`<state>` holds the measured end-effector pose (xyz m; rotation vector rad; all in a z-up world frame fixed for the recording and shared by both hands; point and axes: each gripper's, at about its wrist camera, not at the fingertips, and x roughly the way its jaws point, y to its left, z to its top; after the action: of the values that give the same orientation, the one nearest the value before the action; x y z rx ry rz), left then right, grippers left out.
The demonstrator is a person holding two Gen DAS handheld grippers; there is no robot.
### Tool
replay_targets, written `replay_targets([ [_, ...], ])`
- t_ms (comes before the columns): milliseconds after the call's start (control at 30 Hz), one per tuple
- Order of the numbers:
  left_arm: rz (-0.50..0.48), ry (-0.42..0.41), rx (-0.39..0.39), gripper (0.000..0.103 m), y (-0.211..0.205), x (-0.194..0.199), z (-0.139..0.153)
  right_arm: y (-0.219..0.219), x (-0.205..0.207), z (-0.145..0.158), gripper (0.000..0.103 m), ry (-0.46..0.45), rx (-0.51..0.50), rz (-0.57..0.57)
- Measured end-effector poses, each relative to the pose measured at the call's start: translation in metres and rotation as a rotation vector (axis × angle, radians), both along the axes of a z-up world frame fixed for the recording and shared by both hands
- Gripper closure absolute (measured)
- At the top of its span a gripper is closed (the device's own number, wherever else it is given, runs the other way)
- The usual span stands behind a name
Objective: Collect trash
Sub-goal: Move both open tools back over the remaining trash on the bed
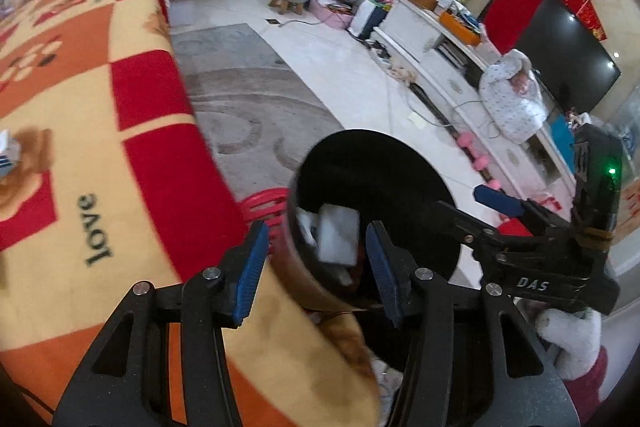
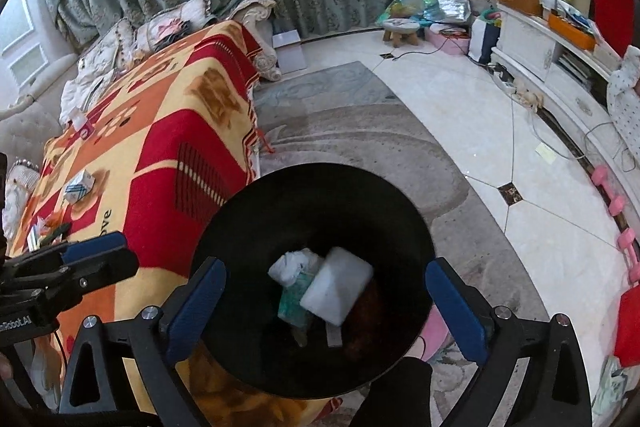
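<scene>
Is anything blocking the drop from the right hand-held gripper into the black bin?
Nothing visible. The right hand-held gripper hangs open directly above the black bin, whose mouth is uncovered. A white block and crumpled paper already lie inside, below the rim.

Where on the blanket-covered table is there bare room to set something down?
Free: the blanket stretch between the small blue-white box and the edge by the black bin, and the far end toward the cushions. Crowded: the corner with small clutter behind the left gripper.
</scene>
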<state>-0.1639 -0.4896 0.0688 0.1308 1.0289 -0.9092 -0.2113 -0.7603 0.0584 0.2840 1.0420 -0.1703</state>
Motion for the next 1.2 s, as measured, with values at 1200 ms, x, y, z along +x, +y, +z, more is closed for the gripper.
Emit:
replay_targets([
  [1200, 0.367, -0.136, 0.097, 0.054, 0.187, 0.041, -0.002, 0.178, 0.061, 0.009, 0.004, -0.025, -0.012, 0.303],
])
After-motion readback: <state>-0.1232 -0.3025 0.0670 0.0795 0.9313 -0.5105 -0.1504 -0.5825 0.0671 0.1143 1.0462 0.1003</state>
